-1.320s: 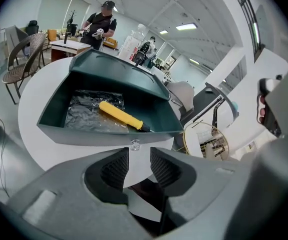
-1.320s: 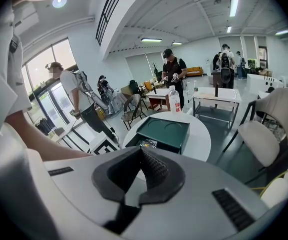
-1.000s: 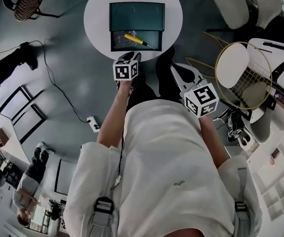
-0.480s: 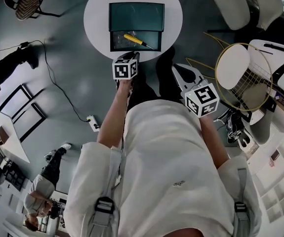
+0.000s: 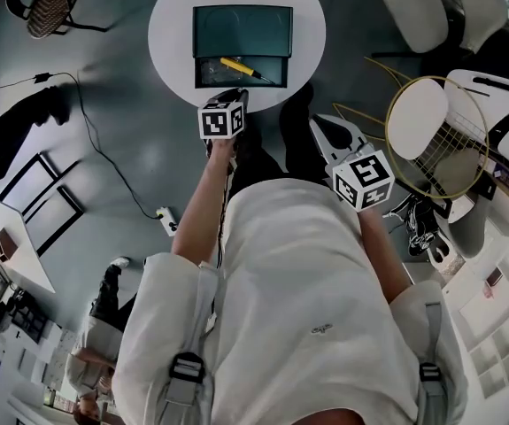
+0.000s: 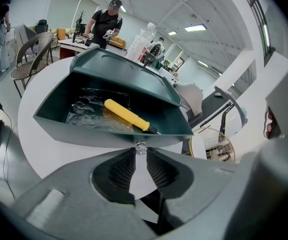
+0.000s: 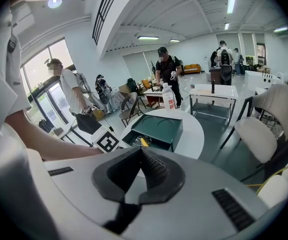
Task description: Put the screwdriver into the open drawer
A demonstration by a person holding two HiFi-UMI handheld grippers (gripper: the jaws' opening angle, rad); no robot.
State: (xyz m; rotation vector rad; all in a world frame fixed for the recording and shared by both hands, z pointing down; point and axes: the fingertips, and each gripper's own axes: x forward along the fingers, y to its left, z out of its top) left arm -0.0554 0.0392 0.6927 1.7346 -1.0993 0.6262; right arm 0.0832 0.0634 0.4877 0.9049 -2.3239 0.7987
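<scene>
A yellow-handled screwdriver (image 5: 239, 67) (image 6: 127, 115) lies slantwise inside the open drawer (image 6: 103, 134) of a dark green box (image 5: 241, 32) (image 7: 159, 130) on a round white table (image 5: 170, 34). My left gripper (image 5: 233, 94) (image 6: 140, 150) is at the drawer's front edge. Its fingertips pinch the small clear knob (image 6: 140, 146) on the drawer front. My right gripper (image 5: 316, 124) (image 7: 141, 150) hangs back from the table's near right side, shut and holding nothing.
A white chair (image 5: 431, 7) and a round wire-framed stand (image 5: 435, 135) are to the right. A wicker chair (image 5: 50, 3) is at the far left. A cable with a power strip (image 5: 167, 222) lies on the floor. A bottle (image 7: 170, 98) is behind the box.
My left gripper's marker cube has shifted very slightly left. The screwdriver and drawer stay where they were. People at the left edge of the floor have walked on.
</scene>
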